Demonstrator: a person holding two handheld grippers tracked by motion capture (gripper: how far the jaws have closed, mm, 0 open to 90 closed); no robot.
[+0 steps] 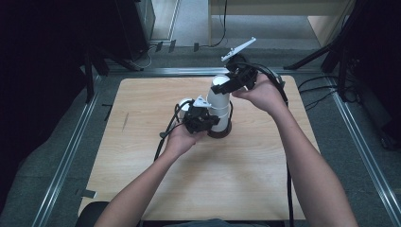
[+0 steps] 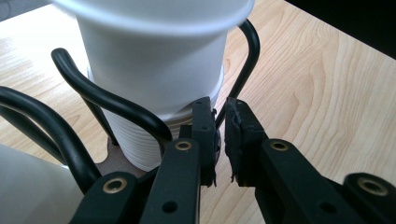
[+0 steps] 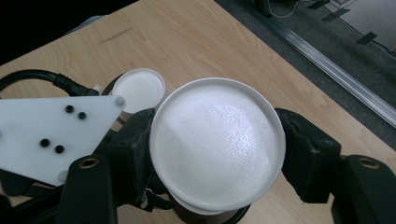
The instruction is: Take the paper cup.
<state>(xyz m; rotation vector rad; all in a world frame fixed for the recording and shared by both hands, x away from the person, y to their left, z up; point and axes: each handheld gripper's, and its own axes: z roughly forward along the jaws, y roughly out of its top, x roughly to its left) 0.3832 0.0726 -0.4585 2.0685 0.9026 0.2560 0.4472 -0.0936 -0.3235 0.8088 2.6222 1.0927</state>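
Nearest the person, the left hand-held gripper [image 1: 204, 119] is pinching its jaws almost together on a black wire of the cup holder [image 2: 107, 100], steadying it at about 9 o'clock of the white cup stack [image 1: 220, 105], which is standing upright in the holder near the middle of the desk [image 1: 142, 156]. Farther off, at 1 o'clock, the right hand-held gripper [image 1: 235, 80] is straddling the top cup [image 3: 217, 140], jaws wide against its sides. I judge one cup is being lifted off; a lone white cup [image 3: 138, 89] is sitting just beside the stack. No writing or brand is readable anywhere.
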